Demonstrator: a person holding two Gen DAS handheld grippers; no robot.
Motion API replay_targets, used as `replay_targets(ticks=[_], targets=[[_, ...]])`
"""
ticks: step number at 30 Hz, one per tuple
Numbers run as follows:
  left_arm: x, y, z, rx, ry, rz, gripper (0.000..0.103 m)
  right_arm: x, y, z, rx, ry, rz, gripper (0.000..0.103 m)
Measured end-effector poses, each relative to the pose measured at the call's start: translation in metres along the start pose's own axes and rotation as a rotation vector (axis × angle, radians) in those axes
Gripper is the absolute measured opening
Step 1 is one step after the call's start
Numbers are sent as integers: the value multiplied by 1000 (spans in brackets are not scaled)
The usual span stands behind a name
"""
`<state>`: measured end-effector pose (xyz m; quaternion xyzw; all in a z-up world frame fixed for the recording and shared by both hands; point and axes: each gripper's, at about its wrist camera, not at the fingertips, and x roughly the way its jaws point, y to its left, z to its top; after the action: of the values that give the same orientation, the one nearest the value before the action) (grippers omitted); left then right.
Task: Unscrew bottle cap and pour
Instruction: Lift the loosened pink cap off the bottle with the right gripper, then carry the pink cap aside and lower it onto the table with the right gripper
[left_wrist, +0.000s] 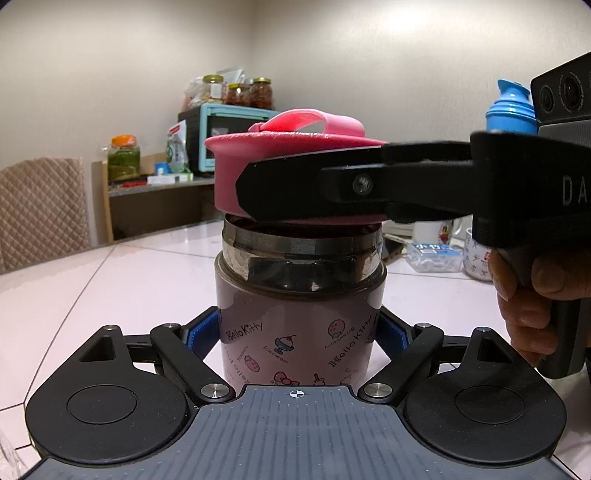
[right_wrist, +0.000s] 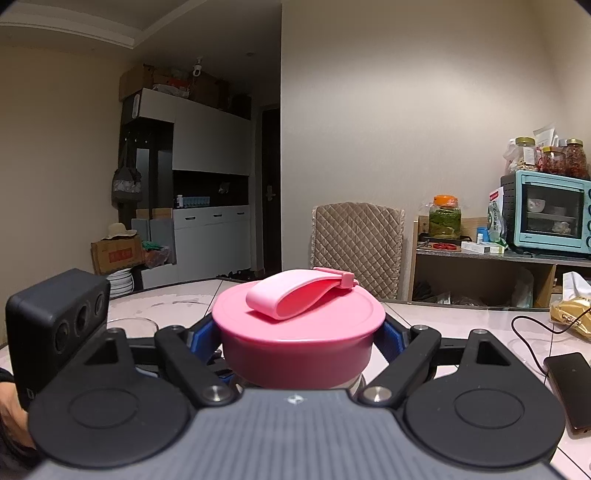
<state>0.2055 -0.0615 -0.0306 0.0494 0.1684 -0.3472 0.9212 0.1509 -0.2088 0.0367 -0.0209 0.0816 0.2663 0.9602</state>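
One pink printed steel bottle (left_wrist: 295, 332) stands upright on the pale glossy tabletop (left_wrist: 110, 280), its body clamped between the blue pads of the left gripper (left_wrist: 297, 332). Its one round pink plastic cap (right_wrist: 299, 332) – with a single folded carry loop on top – sits at the bare metal neck, squeezed at both sides by the right gripper (right_wrist: 301, 338). Behind, one turquoise toaster oven (right_wrist: 546, 210) carries three jars (right_wrist: 554, 157); one dark phone (right_wrist: 569, 391) lies at the right.

The upright Hello Kitty bottle (left_wrist: 295, 332) stands on the table, its pink strap-topped cap (left_wrist: 291, 162) tilted above the bare steel neck.
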Motion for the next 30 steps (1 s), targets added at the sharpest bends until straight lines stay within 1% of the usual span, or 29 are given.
replay_targets(ticks=[8, 21, 30], targets=[[0, -3, 0, -7, -1, 20, 90, -8, -4, 5, 13, -26, -5, 85], [0, -10, 3, -17, 5, 82, 90, -27, -14, 13, 21, -50, -35, 85], [-1, -18, 5, -44, 4, 162, 90, -45, -30, 16, 32, -64, -69, 85]])
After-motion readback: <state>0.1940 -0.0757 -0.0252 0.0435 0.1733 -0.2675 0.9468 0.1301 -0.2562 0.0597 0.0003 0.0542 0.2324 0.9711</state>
